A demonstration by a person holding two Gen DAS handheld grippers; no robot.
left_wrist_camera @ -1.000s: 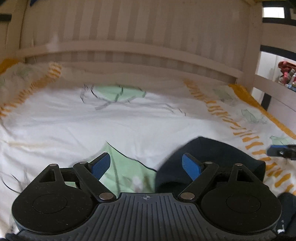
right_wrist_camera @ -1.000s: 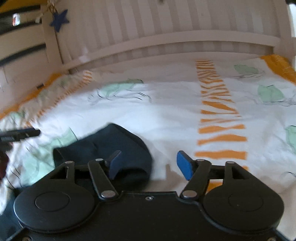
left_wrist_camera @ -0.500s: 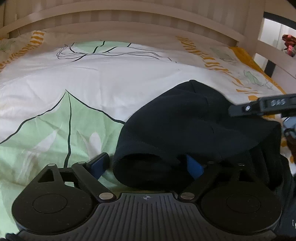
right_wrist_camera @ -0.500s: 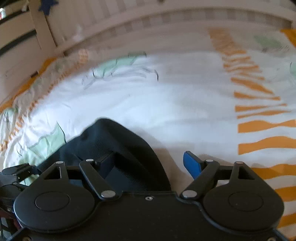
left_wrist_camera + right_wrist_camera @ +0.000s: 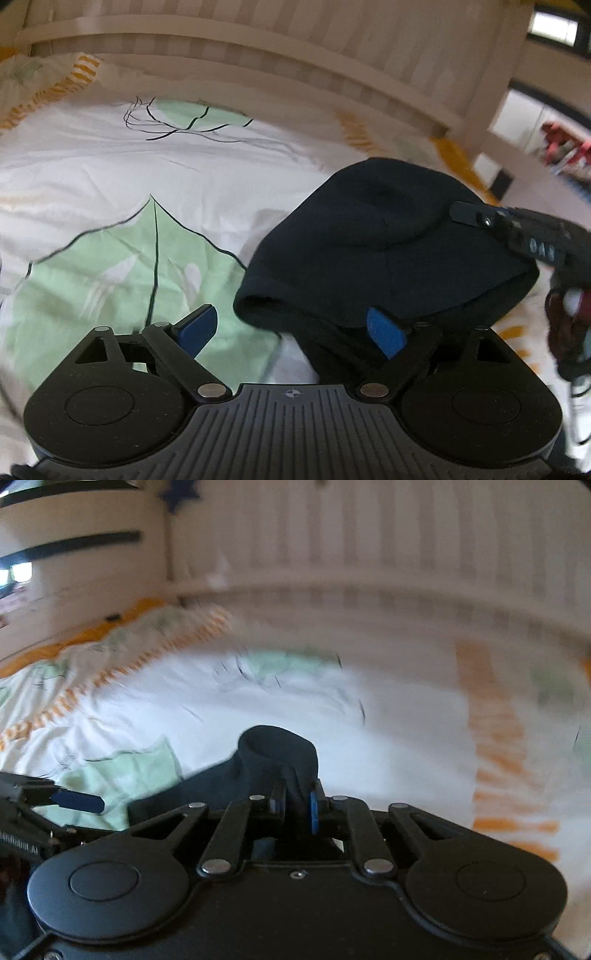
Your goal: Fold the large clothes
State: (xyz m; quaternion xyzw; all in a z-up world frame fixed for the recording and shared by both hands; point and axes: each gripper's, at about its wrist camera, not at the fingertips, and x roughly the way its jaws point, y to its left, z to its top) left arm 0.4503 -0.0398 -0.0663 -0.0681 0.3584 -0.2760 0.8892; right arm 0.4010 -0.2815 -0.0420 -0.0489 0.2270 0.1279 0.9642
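A dark navy garment (image 5: 373,254) lies bunched on the white bedspread, right of centre in the left wrist view. My left gripper (image 5: 291,332) is open, its blue pads spread, the right pad against the garment's near edge. My right gripper (image 5: 295,805) is shut on a fold of the garment (image 5: 277,753), which stands up in a rounded hump just past the pads. The right gripper also shows at the right of the left wrist view (image 5: 517,229), on the garment's far side.
The bedspread (image 5: 129,184) is white with green leaf prints and orange stripes. A slatted pale wooden bed rail (image 5: 258,55) runs along the far side. A bed post (image 5: 484,74) stands at the right, with a room beyond it.
My right gripper has closed on the garment and lifted a fold of it. My left gripper has drawn back slightly and stays open.
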